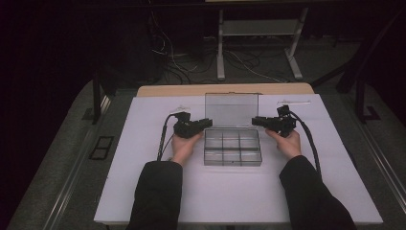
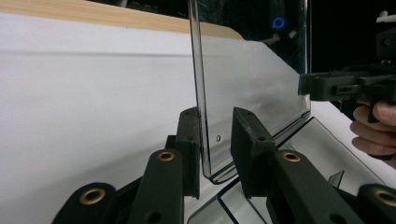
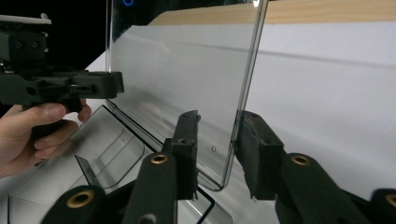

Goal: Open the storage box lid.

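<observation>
A dark room with cables on the floor and a white metal stand (image 1: 258, 33) surrounds a table (image 1: 230, 89) topped by a white sheet (image 1: 143, 191). At the middle of the sheet sits a clear plastic compartment box (image 1: 232, 147), its tray split into six cells, its lid (image 1: 231, 109) standing upright at the tray's far edge.

A person in dark sleeves holds a gripper in each hand. The left gripper (image 1: 205, 123) sits just left of the box, at the lid's left edge near the hinge. In the left gripper view its jaws straddle that edge: the left pad lies against the lid's outer face, while a gap shows between the right pad and the lid's inner face, so the lid is not visibly pinched, though the jaws are as close together as they get here.

The right gripper (image 1: 255, 120) sits just right of the box, at the lid's right edge. In the right gripper view the lid's edge stands between its jaws, close to the right pad and clearly apart from the left one; whether the right pad touches cannot be told, and nothing is clamped.

Each gripper view shows the other gripper across the lid, with fingers (image 2: 376, 126) wrapped round its handle.
</observation>
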The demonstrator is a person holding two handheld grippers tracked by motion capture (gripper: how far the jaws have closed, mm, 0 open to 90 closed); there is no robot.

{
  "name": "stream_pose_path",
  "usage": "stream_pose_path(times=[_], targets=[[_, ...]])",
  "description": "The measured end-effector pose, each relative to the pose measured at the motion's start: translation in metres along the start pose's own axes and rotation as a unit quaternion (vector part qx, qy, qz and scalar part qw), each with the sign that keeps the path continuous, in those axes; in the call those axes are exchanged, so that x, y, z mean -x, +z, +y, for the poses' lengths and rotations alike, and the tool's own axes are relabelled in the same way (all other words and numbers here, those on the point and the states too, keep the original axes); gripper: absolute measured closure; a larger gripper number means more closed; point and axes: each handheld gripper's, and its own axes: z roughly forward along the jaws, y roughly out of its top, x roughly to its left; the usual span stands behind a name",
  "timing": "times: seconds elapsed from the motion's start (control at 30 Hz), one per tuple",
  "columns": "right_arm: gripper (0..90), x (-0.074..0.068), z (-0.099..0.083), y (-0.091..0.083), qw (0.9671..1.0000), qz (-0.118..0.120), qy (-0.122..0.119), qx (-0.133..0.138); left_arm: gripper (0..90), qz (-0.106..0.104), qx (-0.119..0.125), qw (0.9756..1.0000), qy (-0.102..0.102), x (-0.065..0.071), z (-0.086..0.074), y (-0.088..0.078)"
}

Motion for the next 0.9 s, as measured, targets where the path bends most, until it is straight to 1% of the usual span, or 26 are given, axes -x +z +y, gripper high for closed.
stream_pose_path(times=[0.07,0.17,0.27,0.4,0.5,0.6,0.7,0.77,0.83,0.9], targets=[[73.3,0.0012,-0.0009,0.0004,1.0000,-0.002,0.007,-0.002,71.2,-0.001,0.000,1.0000,-0.003,-0.0003,-0.0002,0.0004],[75.5,0.0020,-0.0008,0.0019,0.9999,-0.009,0.004,-0.002,70.4,0.001,-0.001,1.0000,-0.010,-0.0007,-0.0007,0.0011],[74.9,0.0027,-0.0007,0.0032,0.9999,-0.014,0.006,-0.003,69.5,-0.001,0.001,0.9998,-0.021,-0.0016,-0.0016,0.0025],[74.0,0.0046,-0.0015,0.0043,0.9998,-0.013,0.017,-0.003,67.4,0.005,-0.003,0.9996,-0.027,-0.0015,-0.0022,0.0033],[73.4,0.0053,-0.0015,0.0065,0.9997,-0.016,0.018,-0.001,66.7,0.002,-0.004,0.9994,-0.034,-0.0027,-0.0029,0.0033],[73.2,0.0060,-0.0016,0.0077,0.9997,-0.017,0.020,0.000,66.3,0.003,-0.006,0.9993,-0.036,-0.0033,-0.0030,0.0031],[72.2,0.0066,-0.0024,0.0082,0.9995,-0.015,0.028,0.000,64.8,0.003,-0.007,0.9992,-0.039,-0.0029,-0.0035,0.0043],[70.6,0.0062,-0.0027,0.0085,0.9994,-0.020,0.029,-0.002,63.4,0.004,-0.009,0.9991,-0.041,-0.0033,-0.0041,0.0050],[69.4,0.0065,-0.0035,0.0091,0.9993,-0.024,0.029,-0.002,62.2,0.005,-0.011,0.9989,-0.044,-0.0037,-0.0046,0.0056],[68.5,0.0075,-0.0041,0.0094,0.9993,-0.025,0.029,-0.005,61.4,0.004,-0.009,0.9985,-0.054,-0.0041,-0.0053,0.0065]])
